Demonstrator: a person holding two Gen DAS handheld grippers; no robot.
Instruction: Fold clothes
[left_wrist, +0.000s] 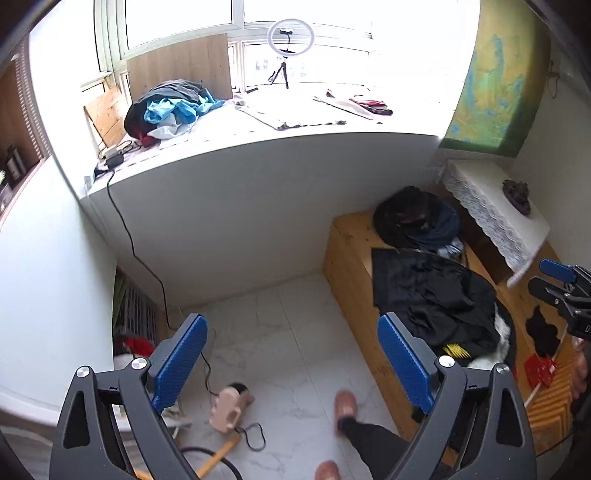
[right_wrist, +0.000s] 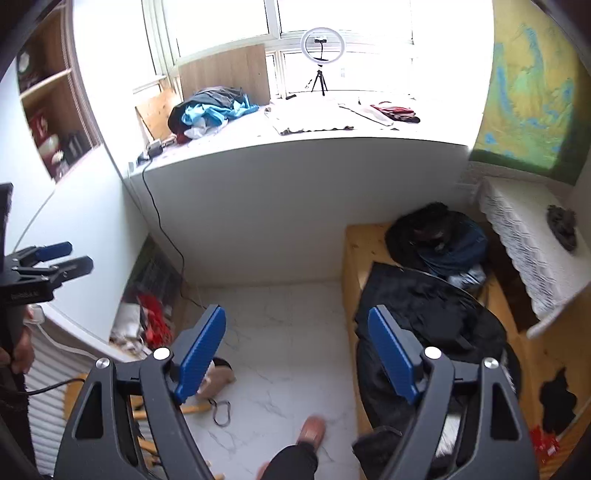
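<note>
The left gripper (left_wrist: 291, 363) is held level with its jaws spread wide, gripping nothing. The right gripper (right_wrist: 295, 354) is likewise held with jaws wide apart and empty. A hand (right_wrist: 18, 354) grasps the left gripper's handle. Both grippers point forward, side by side.

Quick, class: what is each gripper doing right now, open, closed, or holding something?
Left gripper: open, holding nothing.
Right gripper: open, holding nothing.

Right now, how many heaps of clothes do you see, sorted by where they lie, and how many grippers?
Heaps on the white ledge: 2, the blue and dark pile and the red clothes.
Heaps on the wooden bench: 2, the black garment and the dark bundle.
Grippers: 2, left gripper and right gripper, jaws open.
Total: 6.
</note>
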